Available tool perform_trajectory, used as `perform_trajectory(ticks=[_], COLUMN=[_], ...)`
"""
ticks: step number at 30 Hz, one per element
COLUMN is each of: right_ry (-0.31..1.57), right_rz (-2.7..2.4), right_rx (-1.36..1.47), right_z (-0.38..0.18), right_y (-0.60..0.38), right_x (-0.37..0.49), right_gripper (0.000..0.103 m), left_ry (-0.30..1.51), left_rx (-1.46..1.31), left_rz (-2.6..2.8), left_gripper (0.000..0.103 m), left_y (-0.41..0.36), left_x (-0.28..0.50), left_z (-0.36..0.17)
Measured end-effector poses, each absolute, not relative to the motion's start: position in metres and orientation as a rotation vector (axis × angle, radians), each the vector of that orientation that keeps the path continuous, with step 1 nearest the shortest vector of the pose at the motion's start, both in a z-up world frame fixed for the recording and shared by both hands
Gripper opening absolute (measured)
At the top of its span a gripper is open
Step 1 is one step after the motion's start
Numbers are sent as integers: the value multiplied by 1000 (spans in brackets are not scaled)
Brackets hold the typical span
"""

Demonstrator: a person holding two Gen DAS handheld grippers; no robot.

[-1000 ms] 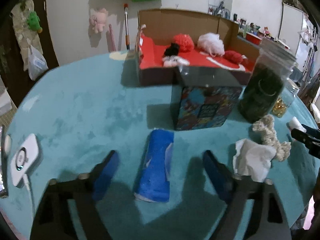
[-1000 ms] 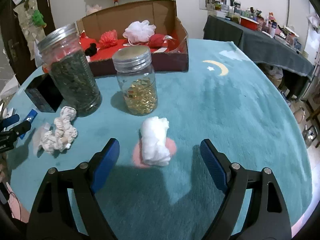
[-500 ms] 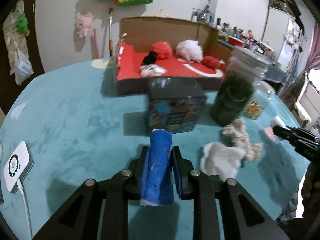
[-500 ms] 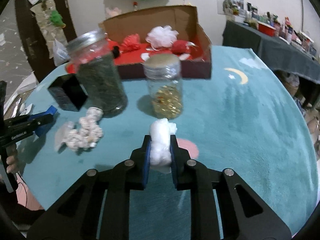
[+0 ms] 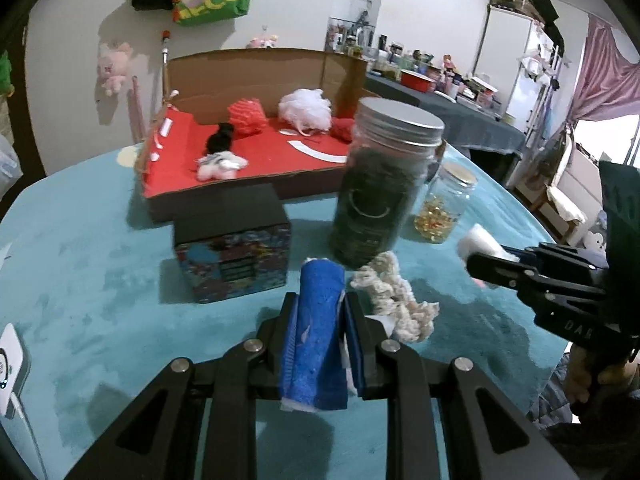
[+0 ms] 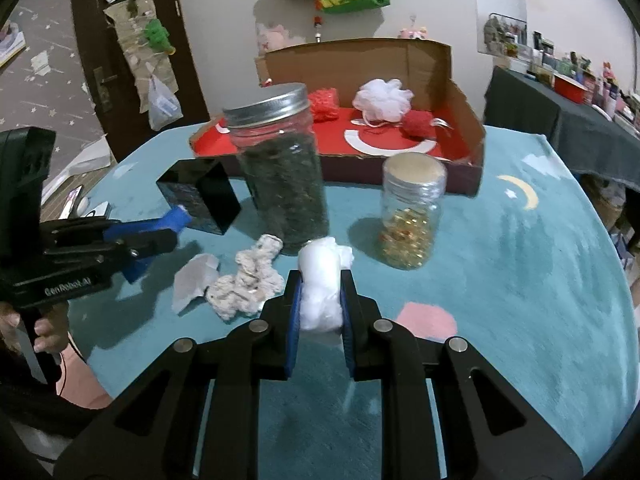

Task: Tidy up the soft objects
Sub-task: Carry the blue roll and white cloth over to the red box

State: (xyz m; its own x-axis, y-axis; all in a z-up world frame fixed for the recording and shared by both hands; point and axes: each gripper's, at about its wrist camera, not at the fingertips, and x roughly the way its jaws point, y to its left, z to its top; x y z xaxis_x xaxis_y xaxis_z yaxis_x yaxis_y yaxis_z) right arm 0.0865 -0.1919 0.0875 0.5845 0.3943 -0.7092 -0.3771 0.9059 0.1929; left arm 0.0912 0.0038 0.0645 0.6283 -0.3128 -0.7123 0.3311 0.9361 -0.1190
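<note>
My left gripper (image 5: 320, 312) is shut on a rolled blue cloth (image 5: 316, 332) and holds it above the teal table. My right gripper (image 6: 320, 292) is shut on a white cotton wad (image 6: 322, 284), also lifted. A cream knitted piece (image 6: 246, 280) and a white tissue (image 6: 192, 280) lie on the table between the grippers. The open cardboard box with a red floor (image 5: 256, 152) stands at the back and holds a red pouf (image 5: 248, 116), a white pouf (image 5: 306, 110), a black item and a small plush.
A tall jar of dark leaves (image 5: 380, 184), a small jar of gold capsules (image 6: 412, 212) and a black patterned cube box (image 5: 232, 244) stand in front of the cardboard box. A pink pad (image 6: 426, 320) lies on the cloth. A white device (image 5: 10, 360) sits at the left edge.
Both grippers closed, the left on the blue cloth and the right on the white wad, and have lifted them off the table. The pink pad stayed on the table.
</note>
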Motion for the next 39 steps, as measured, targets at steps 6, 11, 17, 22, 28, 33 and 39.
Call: perform_trajectory(ticks=[6, 11, 17, 22, 28, 33, 39], right_ry=[839, 843, 848, 857, 876, 888, 906], right_rz=[484, 502, 508, 492, 448, 410, 402], right_rx=[22, 27, 31, 54, 71, 91, 95], right_z=[86, 85, 83, 81, 75, 72, 67], right_y=[-183, -179, -179, -191, -210, -233, -253], right_x=[91, 92, 93, 94, 97, 99, 105], right_gripper=[17, 17, 17, 17, 17, 17, 17], left_ry=[834, 845, 852, 863, 880, 889, 895], left_rx=[16, 9, -1, -18, -49, -58, -57], left_rz=[-399, -409, -389, -350, -298, -253, -243], left_gripper=[24, 24, 24, 24, 24, 24, 24], left_y=[-5, -8, -1, 15, 47, 73, 97], left_x=[96, 97, 99, 97, 95, 95, 103], left_z=[60, 57, 56, 53, 48, 44, 39])
